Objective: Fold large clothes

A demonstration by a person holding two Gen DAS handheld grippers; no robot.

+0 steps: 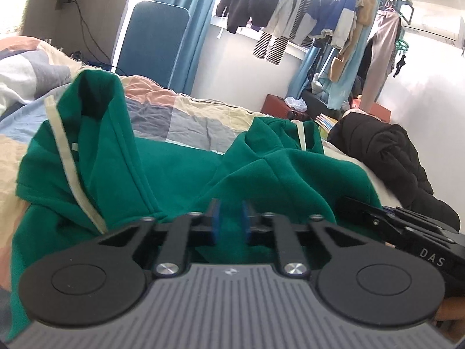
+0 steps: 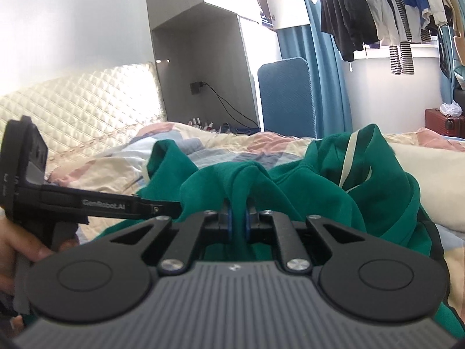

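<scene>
Gripping, left view: left gripper (image 1: 231, 221) pinches the green fleece hoodie (image 1: 180, 168) lying on the patchwork bed quilt (image 1: 174, 107).
Right view: right gripper (image 2: 238, 218) clamps a raised hoodie fold.
Next: probably lift both edges together, evenly.

Your green hooded sweatshirt (image 1: 186, 174) lies rumpled on the patchwork bed quilt (image 1: 180, 107), bunched into two raised humps with a dip between them. It is plain green fleece with cream drawstrings (image 1: 72, 174) trailing across the folds; one hump stands open like a hood mouth. In the right wrist view you see a pinched ridge of the sweatshirt (image 2: 241, 180) rising at its near edge.
</scene>
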